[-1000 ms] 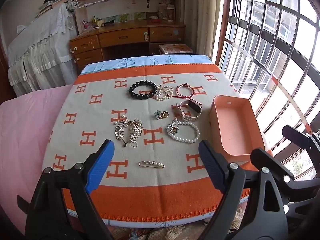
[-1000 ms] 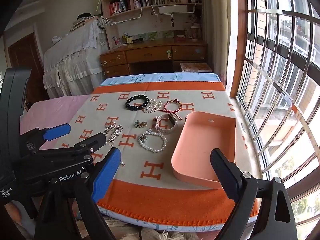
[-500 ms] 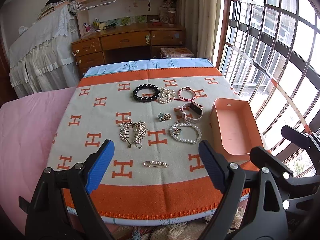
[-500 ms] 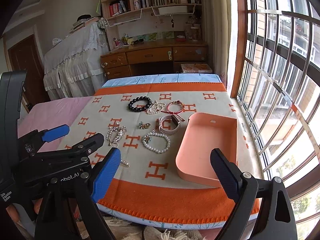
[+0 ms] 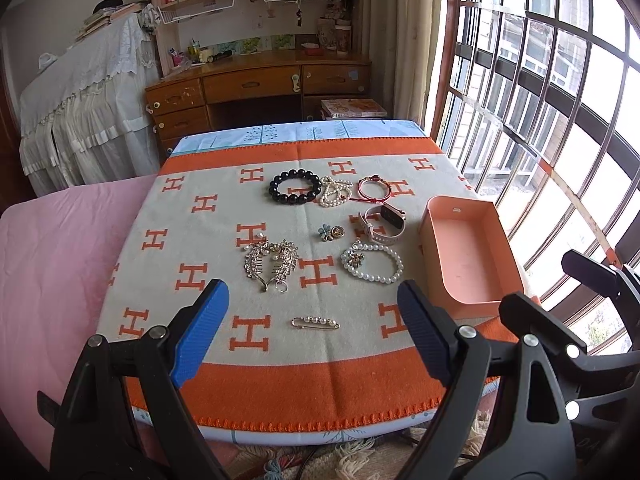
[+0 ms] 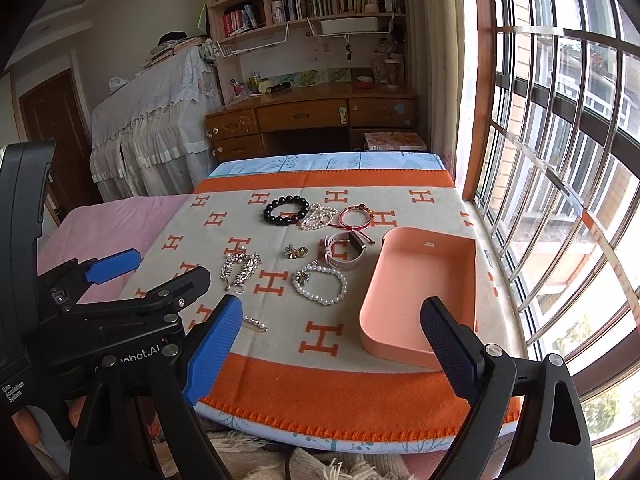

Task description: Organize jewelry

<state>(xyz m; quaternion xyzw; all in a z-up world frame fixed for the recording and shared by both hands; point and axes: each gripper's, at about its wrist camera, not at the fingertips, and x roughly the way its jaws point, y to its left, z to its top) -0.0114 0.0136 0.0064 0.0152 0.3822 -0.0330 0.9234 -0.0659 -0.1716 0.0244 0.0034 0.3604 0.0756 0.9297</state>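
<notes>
Jewelry lies on an orange and cream blanket (image 5: 224, 216): a black bead bracelet (image 5: 295, 187), a small pearl piece (image 5: 335, 192), a red cord bracelet (image 5: 374, 188), a pink watch (image 5: 382, 224), a small brooch (image 5: 331, 233), a pearl bracelet (image 5: 372, 261), a rhinestone leaf brooch (image 5: 271, 260) and a pearl pin (image 5: 316, 323). An empty pink tray (image 5: 516, 276) stands at the right. My left gripper (image 5: 312, 332) is open and empty above the near edge. My right gripper (image 6: 332, 356) is open and empty, near the tray (image 6: 472, 280).
A window with metal bars (image 5: 540, 100) runs along the right side. A wooden desk (image 5: 256, 84) and a white-covered cabinet (image 5: 84, 100) stand behind the table. A pink sheet (image 5: 52, 264) lies at the left.
Both grippers have drawn back and lifted a little, so the table sits lower and smaller in view. The jewelry and tray have not moved.
</notes>
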